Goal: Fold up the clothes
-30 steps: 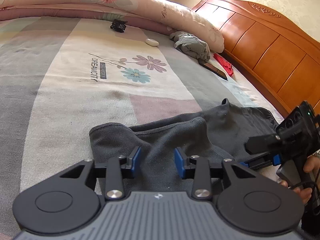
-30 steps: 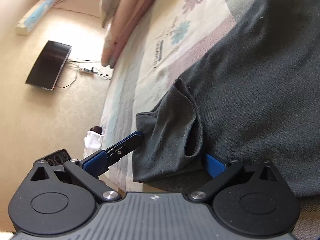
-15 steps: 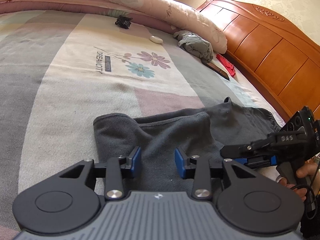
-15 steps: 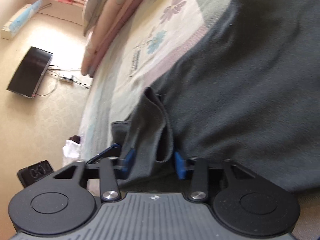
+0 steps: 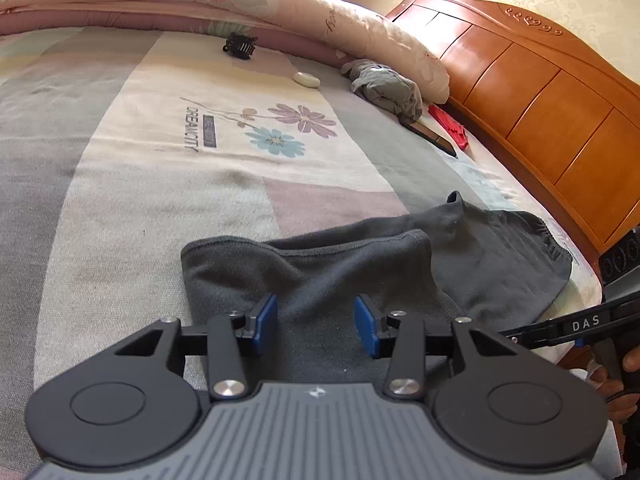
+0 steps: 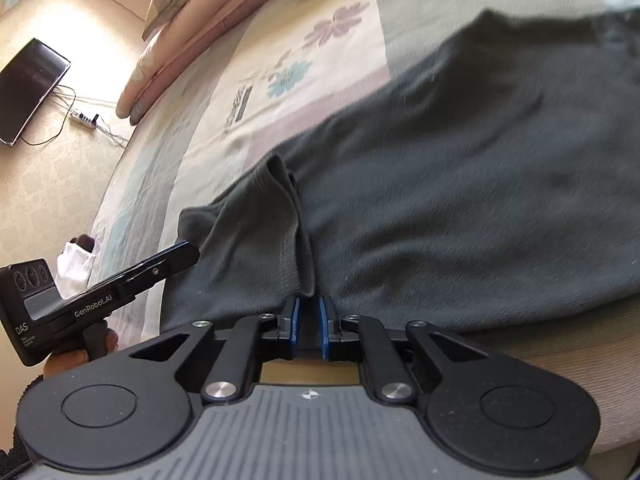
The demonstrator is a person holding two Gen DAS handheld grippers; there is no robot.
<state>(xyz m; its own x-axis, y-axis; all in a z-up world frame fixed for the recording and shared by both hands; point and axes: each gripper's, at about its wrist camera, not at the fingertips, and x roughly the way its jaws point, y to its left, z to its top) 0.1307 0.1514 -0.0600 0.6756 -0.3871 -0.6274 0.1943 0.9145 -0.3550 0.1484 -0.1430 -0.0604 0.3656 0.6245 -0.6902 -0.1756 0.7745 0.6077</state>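
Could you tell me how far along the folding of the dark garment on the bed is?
Early. The garment lies mostly spread on the bed, one end doubled over. In hand: the right gripper has just been closing on a bunched hem; the left gripper stands open over the cloth. The main folds remain.

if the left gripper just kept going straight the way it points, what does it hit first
Most likely the dark grey garment: the left gripper stands open, angled down at the cloth lying right ahead on the bed. How much gap remains is hard to judge.

Dark grey garment (image 5: 360, 264) on a pastel striped, flower-printed bedsheet (image 5: 160, 168).
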